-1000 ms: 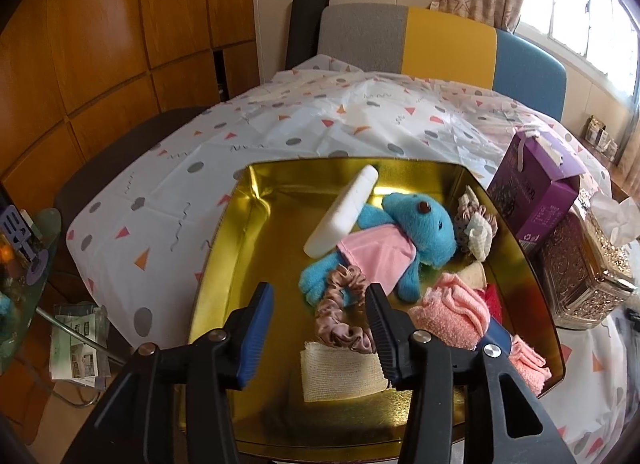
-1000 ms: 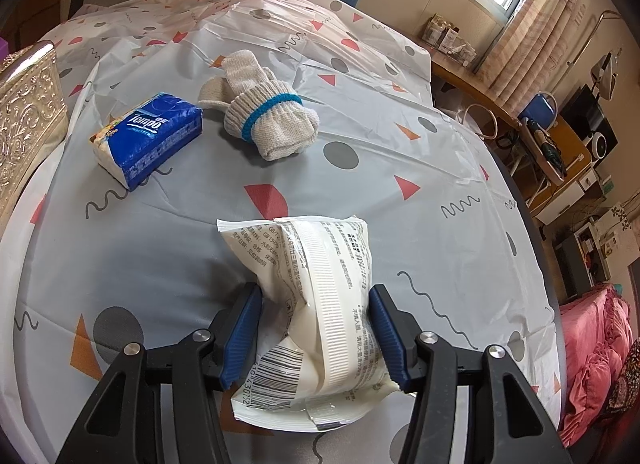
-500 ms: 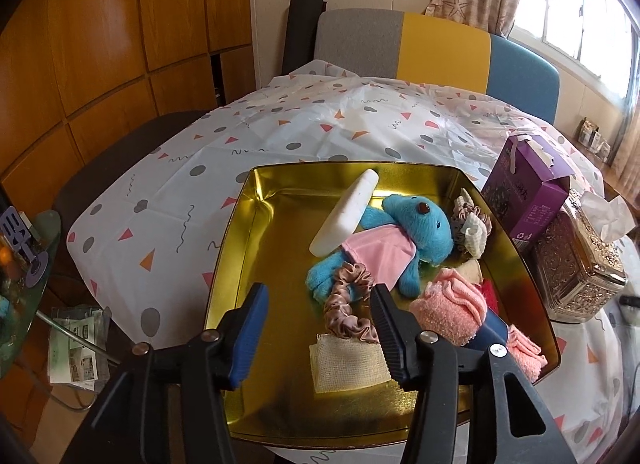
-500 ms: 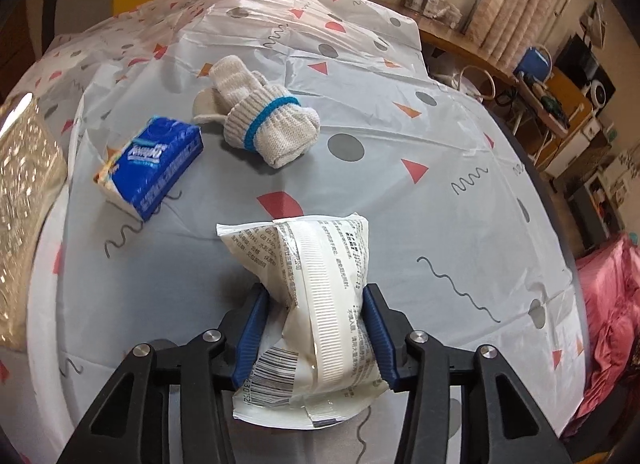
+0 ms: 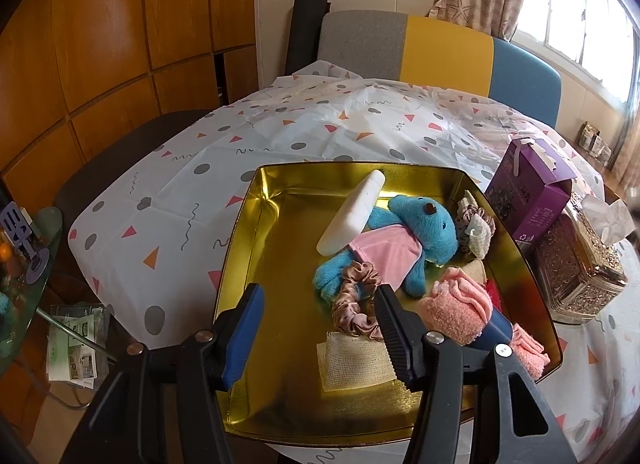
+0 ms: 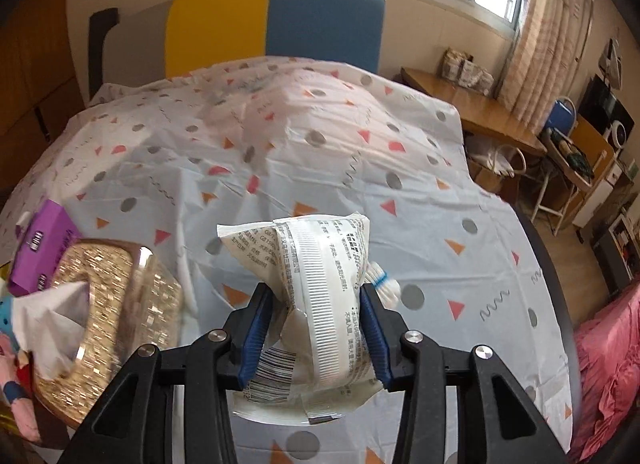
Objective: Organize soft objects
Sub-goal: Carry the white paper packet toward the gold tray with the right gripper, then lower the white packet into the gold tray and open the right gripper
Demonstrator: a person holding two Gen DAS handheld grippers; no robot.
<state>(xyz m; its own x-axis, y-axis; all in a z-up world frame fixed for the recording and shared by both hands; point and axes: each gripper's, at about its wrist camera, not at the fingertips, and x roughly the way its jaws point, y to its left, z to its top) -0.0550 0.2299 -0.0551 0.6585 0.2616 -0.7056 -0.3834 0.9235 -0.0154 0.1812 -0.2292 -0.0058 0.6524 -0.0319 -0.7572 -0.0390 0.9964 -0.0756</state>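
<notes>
Patterned plastic cloth (image 6: pixel 420 167) covers the table on which everything stands; the gold tray (image 5: pixel 256 232) serves as landmark throughout.

Nearest, to the right of the tray, the right gripper (image 6: pixel 318 328) is clamped on a white sealed packet (image 6: pixel 316 288), held clear above the cloth; its jaws have just been closing, and the pads dent the packet at its waist. The packet appears light, soft and compressible, with a smooth film wrapper that could slip; a grip across the middle, as here, seems safer than one on the crimped ends. Behind the packet, a white sock with a blue band (image 6: pixel 382 282) peeks out, farther from the tray.

Over the tray's near edge, the left gripper (image 5: pixel 320 328) hovers with its jaws apart, having just been opening; nothing lies between them, though a bronze scrunchie (image 5: pixel 354 304) and a gauze pad (image 5: pixel 354 358) lie just below in the tray.

Farther into the tray: a pink towel (image 5: pixel 456 308), a blue plush toy (image 5: pixel 400 236) and a white bar (image 5: pixel 352 219).

Beside the tray's right wall stand an ornate tissue box (image 5: pixel 580 268) and a purple carton (image 5: pixel 532 191).
</notes>
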